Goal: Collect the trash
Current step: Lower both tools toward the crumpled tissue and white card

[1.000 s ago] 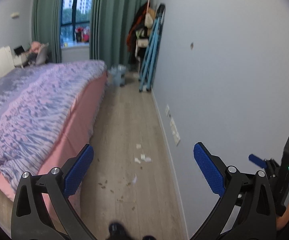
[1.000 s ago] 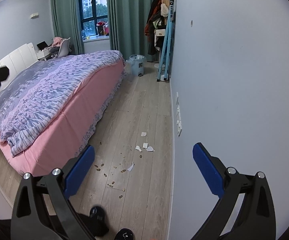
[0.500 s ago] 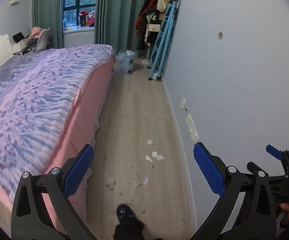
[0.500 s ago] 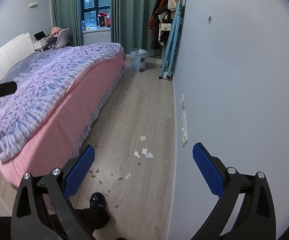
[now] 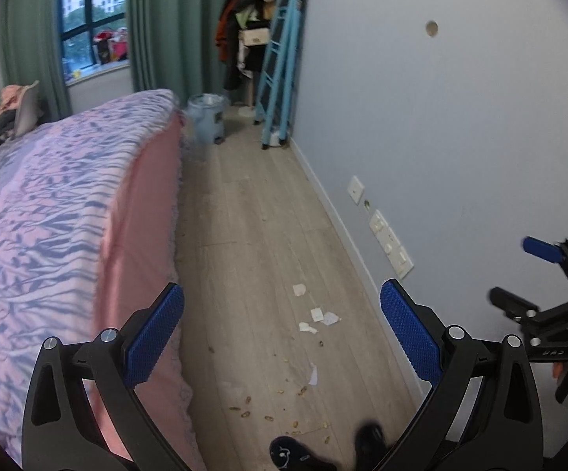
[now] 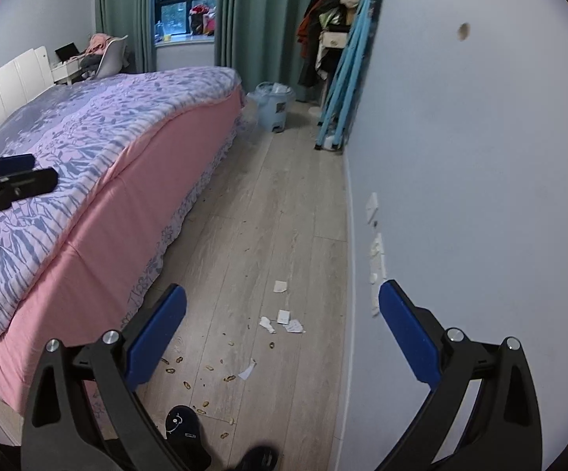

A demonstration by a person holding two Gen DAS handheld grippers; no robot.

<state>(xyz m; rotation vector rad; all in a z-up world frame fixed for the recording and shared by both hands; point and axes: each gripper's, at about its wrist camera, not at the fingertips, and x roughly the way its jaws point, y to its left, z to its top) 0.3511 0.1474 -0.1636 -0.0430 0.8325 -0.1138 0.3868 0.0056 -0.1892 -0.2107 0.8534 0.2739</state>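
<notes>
Paper scraps (image 5: 317,318) and peanut shells (image 6: 205,369) lay on floor, lower centre both views, larger in frame than a second ago: person walked closer. Left gripper (image 5: 282,331) and right gripper (image 6: 282,331) both spread wide, empty. Bin (image 6: 275,105) upper centre, well apart. Nothing collected yet; approach only.

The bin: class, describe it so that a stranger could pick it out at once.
Follow the floor strip between the bed and the wall to its far end. The bin stands at the bed's far corner, before the green curtain: pale blue, round, left of the blue ladder.
</notes>
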